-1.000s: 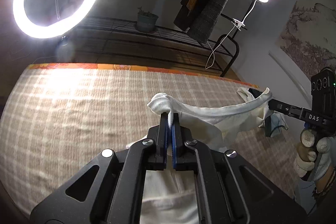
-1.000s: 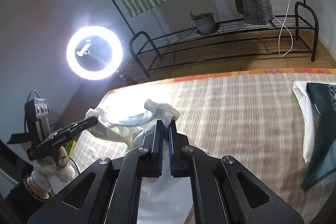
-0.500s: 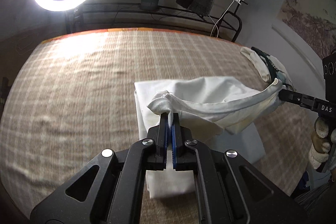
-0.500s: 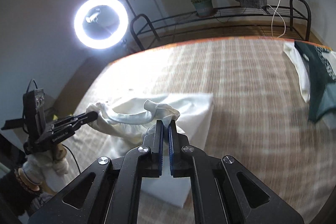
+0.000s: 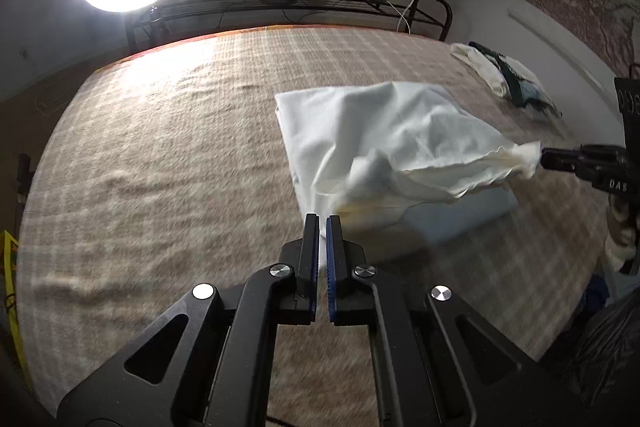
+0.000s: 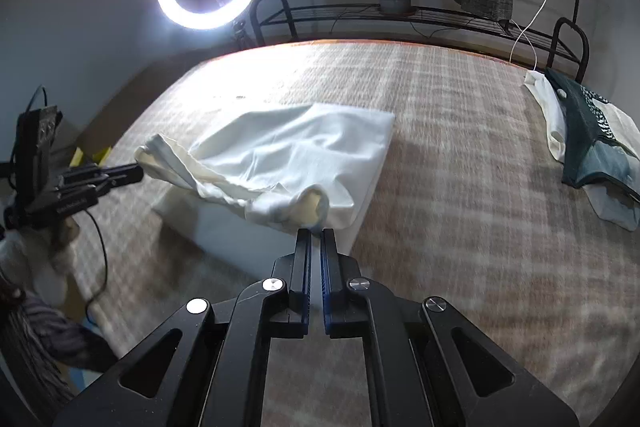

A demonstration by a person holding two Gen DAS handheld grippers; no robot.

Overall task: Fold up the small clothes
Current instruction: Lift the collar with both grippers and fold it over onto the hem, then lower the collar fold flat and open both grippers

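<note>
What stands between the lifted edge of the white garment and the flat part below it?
Nothing visible. The left gripper and right gripper hold the white garment by its edge; the clothes pile lies apart.

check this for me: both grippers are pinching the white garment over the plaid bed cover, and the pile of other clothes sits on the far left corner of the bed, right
Not quite. The pile of other clothes sits at the far right of the plaid bed cover, as the right wrist view shows. The rest holds: the left gripper and right gripper both pinch the white garment.
</note>
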